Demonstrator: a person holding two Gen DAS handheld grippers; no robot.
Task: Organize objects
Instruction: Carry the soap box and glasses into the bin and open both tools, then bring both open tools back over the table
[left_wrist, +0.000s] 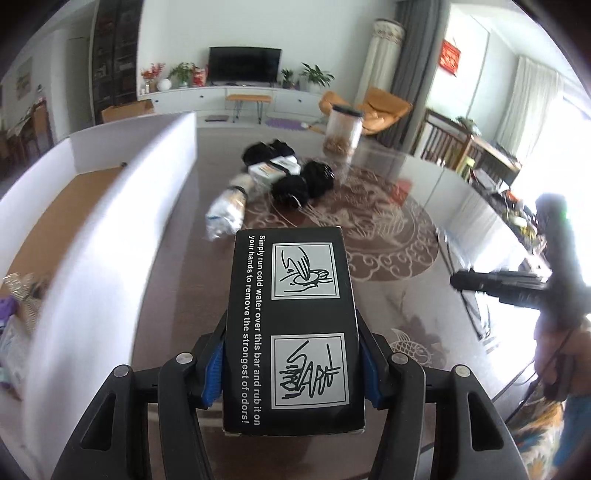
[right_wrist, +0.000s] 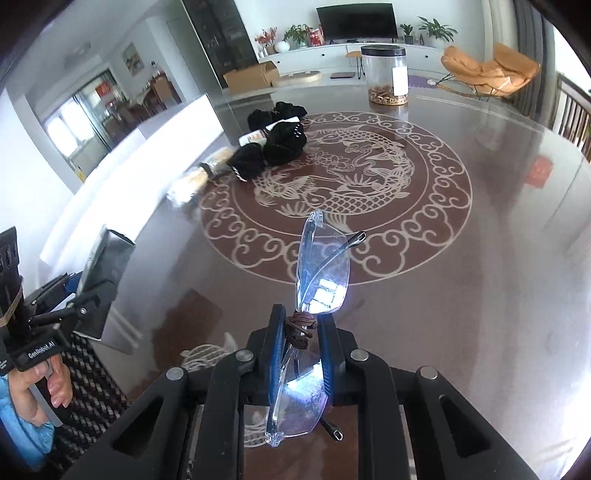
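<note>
Black cardboard fills my left view: a long rectangular black box (left_wrist: 293, 328) printed with white instructions and two line drawings is clamped by its long sides in my left tool (left_wrist: 293, 363), blue pads pressing on both flanks, its long axis running straight out ahead of the fingers and raised clear of the glossy brown counter (left_wrist: 388, 236) with its pale carp medallion. A white-walled cardboard bin (left_wrist: 110, 206) stands just to the left of that box, its open top facing up and a few items already lying on its brown floor; I judge this to be where things get sorted, so the coming move turns on swinging the box leftward over the near wall, and my left hand is the nearer one to it. My right tool (right_wrist: 297, 354) is shut tight on a pair of clear rimless folded glasses (right_wrist: 317, 273) with a brown cord wound round the bridge, held on edge, one lens pointing away from me and the other back toward the camera, also off the counter. From this side the bin lies far to the left, beyond the other tool. Remaining on the counter, well apart from both tools, are a cluster of black bundles (right_wrist: 280, 142), a clear wrapped packet (left_wrist: 225, 216) and a transparent lidded jar (right_wrist: 386, 74).
</note>
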